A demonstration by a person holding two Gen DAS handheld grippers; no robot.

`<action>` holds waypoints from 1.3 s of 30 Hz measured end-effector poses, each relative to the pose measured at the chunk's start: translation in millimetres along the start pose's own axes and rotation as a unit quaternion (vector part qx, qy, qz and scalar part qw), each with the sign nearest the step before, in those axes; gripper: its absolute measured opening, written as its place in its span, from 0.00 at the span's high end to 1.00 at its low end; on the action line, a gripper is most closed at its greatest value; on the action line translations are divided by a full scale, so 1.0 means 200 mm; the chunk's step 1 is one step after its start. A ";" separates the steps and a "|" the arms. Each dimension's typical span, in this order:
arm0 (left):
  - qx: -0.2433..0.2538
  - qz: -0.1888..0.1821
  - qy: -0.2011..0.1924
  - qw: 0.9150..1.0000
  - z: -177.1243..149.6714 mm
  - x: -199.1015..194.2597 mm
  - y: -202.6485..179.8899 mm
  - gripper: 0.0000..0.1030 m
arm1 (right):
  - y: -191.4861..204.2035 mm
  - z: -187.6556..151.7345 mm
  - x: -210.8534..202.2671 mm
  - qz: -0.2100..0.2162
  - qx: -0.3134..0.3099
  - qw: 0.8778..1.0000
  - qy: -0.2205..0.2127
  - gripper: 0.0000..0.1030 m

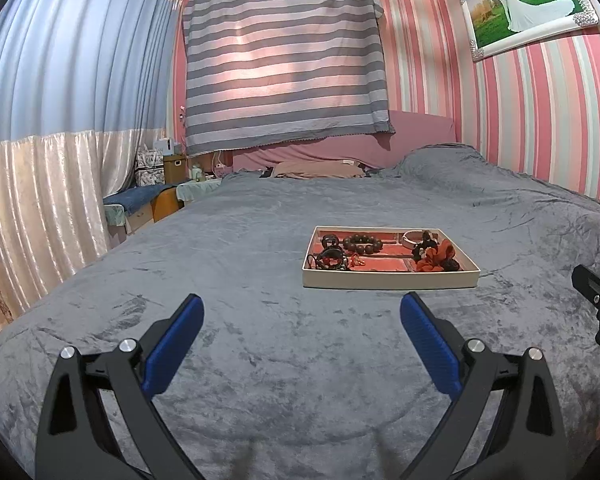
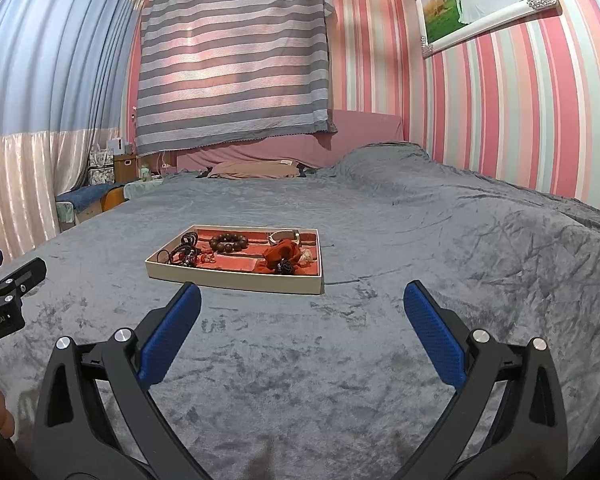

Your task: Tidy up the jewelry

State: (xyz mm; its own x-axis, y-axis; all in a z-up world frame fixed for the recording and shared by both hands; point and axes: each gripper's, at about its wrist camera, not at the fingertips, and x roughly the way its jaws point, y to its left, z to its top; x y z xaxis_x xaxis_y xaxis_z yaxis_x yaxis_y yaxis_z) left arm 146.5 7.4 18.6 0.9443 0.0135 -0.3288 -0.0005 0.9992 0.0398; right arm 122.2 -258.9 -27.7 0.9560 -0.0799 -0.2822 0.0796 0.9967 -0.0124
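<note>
Grey bedspread (image 1: 260, 240), cream tray (image 1: 388, 280) lined red, jumbled beads (image 1: 362, 243), scrunchie (image 1: 436, 258)

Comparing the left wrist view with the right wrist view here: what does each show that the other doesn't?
Only the left wrist view shows the left claw head-on, wide open, with the right claw clipped at its right edge. Only the right wrist view shows the right claw head-on, also open, with the left claw at its left edge. Both show the jewelry tray on the grey bedspread, holding a bead bracelet.
</note>
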 end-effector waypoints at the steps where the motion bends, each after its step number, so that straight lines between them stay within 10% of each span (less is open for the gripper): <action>1: 0.000 0.000 0.000 1.000 0.00 0.00 0.00 0.06 | 0.00 0.00 0.00 0.001 0.001 1.000 0.000 0.04; 39: 0.003 0.002 -0.008 1.000 0.00 0.00 -0.01 0.06 | 0.01 0.00 -0.02 0.003 0.002 1.000 0.001 0.04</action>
State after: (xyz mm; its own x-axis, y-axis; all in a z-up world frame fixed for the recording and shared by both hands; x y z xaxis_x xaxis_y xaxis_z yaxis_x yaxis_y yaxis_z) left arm 145.7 5.0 18.3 0.9496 0.0168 -0.3131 -0.0024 0.9989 0.0465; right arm 119.1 -257.1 -27.6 0.9557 -0.0734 -0.2849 0.0744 0.9972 -0.0073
